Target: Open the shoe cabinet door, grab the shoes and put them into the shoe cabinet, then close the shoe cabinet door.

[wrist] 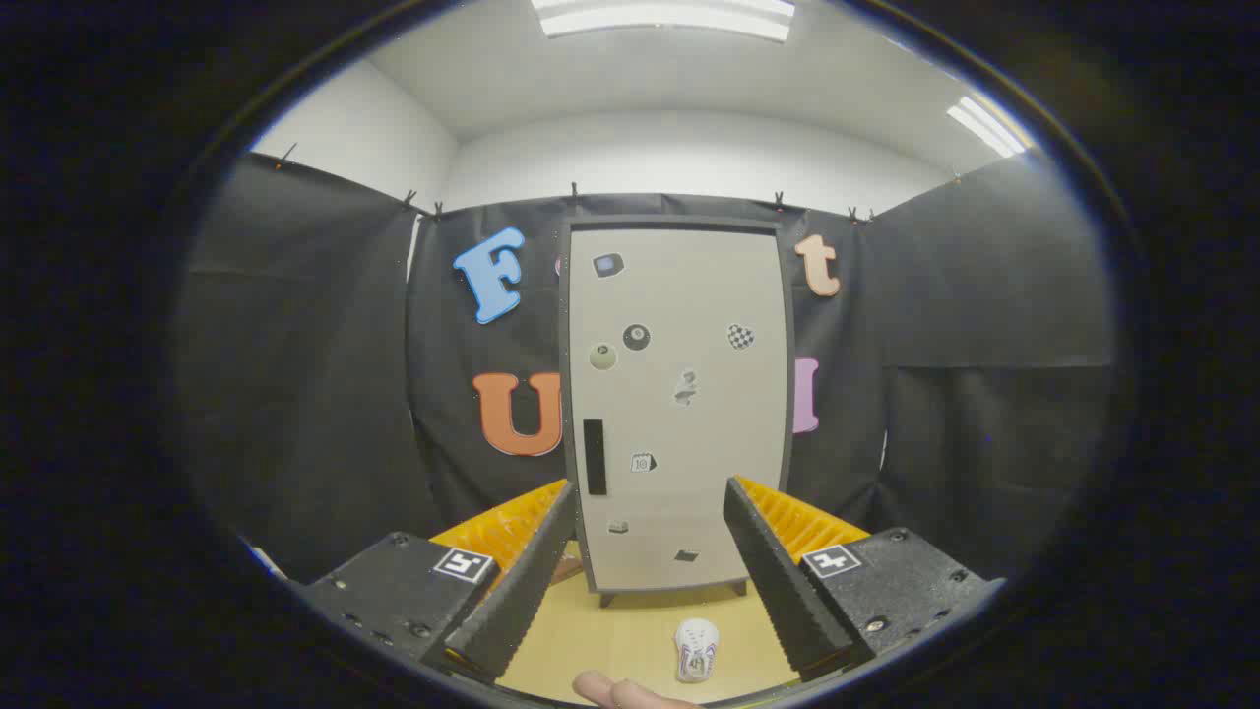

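Note:
A tall pale shoe cabinet [677, 404] stands upright on short legs against the booth's back wall, its door shut. A dark vertical handle [595, 457] sits on the door's left side, and several small stickers dot the door. A small white shoe [696, 650] lies on the wooden floor in front of the cabinet, between my fingers and low down. My gripper [650, 497] is open, its two fingers spread wide with nothing between them, held well back from the cabinet. The fingers frame the lower part of the door.
A fingertip of a person's hand [615, 691] shows just below the shoe. The light wooden floor [610, 630] runs from my fingers to the cabinet's feet. Black cloth walls close in on both sides.

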`<control>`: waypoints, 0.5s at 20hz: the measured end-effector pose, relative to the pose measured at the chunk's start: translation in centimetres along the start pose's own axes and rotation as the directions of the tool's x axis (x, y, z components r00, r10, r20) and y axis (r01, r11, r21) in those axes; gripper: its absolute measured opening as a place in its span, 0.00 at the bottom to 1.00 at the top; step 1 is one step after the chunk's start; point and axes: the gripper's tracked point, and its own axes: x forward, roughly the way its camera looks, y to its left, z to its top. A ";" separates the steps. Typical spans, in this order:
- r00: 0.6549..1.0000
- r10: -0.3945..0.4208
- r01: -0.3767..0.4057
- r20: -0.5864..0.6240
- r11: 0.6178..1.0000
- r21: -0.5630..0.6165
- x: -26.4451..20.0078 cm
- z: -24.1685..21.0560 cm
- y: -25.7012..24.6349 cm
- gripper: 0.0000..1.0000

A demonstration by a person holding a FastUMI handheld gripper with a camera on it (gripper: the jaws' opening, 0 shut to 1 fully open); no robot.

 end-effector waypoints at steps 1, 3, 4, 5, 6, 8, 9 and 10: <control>1.000 -0.005 0.005 -0.002 1.000 0.001 -0.1 0.1 -0.1 0.99; 1.000 -0.013 0.013 -0.011 1.000 0.005 -0.5 0.3 -0.6 0.99; 1.000 -0.016 0.016 -0.011 1.000 0.006 -0.7 0.6 -1.0 0.99; 1.000 -0.020 0.020 -0.009 1.000 0.009 -0.7 0.9 -1.2 0.99; 1.000 -0.022 0.022 -0.006 1.000 0.013 -0.7 1.1 -1.3 0.99; 1.000 -0.021 0.021 -0.012 1.000 0.010 -0.7 1.2 -1.3 0.99; 1.000 -0.019 0.019 -0.016 1.000 0.004 -0.7 1.3 -1.3 0.99; 1.000 -0.019 0.019 -0.011 1.000 0.000 -0.7 1.5 -1.3 0.99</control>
